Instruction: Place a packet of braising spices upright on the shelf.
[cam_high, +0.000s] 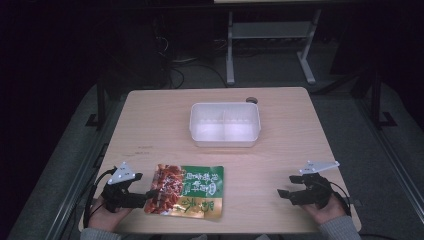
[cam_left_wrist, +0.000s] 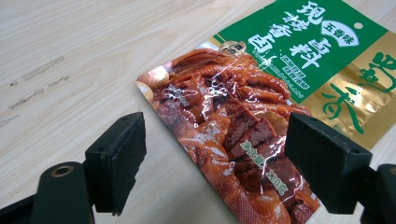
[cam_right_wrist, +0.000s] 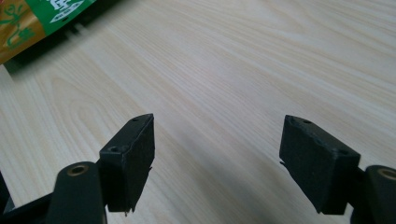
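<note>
One snack packet (cam_high: 186, 191) lies flat on the wooden table (cam_high: 150, 125) near its front edge, left of centre (green and gold print, with a picture of braised food at one end). In the left gripper view its lower corner is cut off by the frame, and one jaw pad covers part of the food picture; in the right gripper view just a corner of it shows, top left. The left gripper (cam_high: 148, 194) sits at the packet's left edge, jaws spread wide, holding nothing. The right gripper (cam_high: 283, 192), one of two, hovers over bare wood well to the right, jaws likewise apart. One white plastic container (cam_high: 225, 124) stands farther back, empty inside as far as its translucent walls allow.
</note>
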